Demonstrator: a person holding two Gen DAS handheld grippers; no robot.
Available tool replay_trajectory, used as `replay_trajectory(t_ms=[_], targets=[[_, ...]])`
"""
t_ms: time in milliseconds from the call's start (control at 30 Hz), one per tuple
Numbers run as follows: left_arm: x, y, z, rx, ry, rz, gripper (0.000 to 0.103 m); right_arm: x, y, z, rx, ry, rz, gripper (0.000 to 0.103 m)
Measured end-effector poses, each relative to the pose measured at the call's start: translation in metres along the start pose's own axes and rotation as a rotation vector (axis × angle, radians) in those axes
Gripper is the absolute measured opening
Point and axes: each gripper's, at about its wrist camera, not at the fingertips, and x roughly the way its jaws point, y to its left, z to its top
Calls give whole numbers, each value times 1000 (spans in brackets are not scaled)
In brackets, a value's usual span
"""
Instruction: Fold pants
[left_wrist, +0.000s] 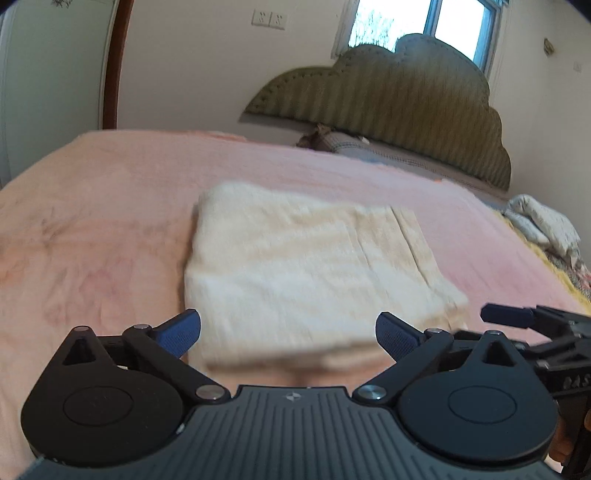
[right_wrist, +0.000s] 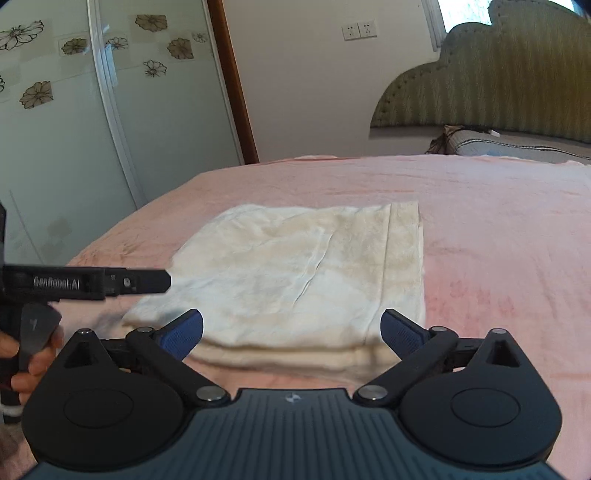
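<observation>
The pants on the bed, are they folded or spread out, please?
Folded: the pants form a compact rectangle, stacked layers at the near edge.

Left gripper (left_wrist: 288, 332): jaws spread wide, blue pads (left_wrist: 181, 332) clear of each other, nothing between them. It points slightly downward at the near edge of the folded pants (left_wrist: 295, 269), not touching. Right gripper (right_wrist: 291, 334): jaws also spread wide, empty, angled down toward the same near edge, just short of the pants. The two grippers sit side by side, each showing at the edge of the other's view. The hand (right_wrist: 26, 365) on the left gripper's handle shows fingers curled around it.
</observation>
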Motion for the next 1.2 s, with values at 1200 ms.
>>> replay_trajectory(t_ms=[1200], targets=[[-6, -11, -62, 28, 42, 204, 102, 1, 46, -73, -49, 100, -207, 103]])
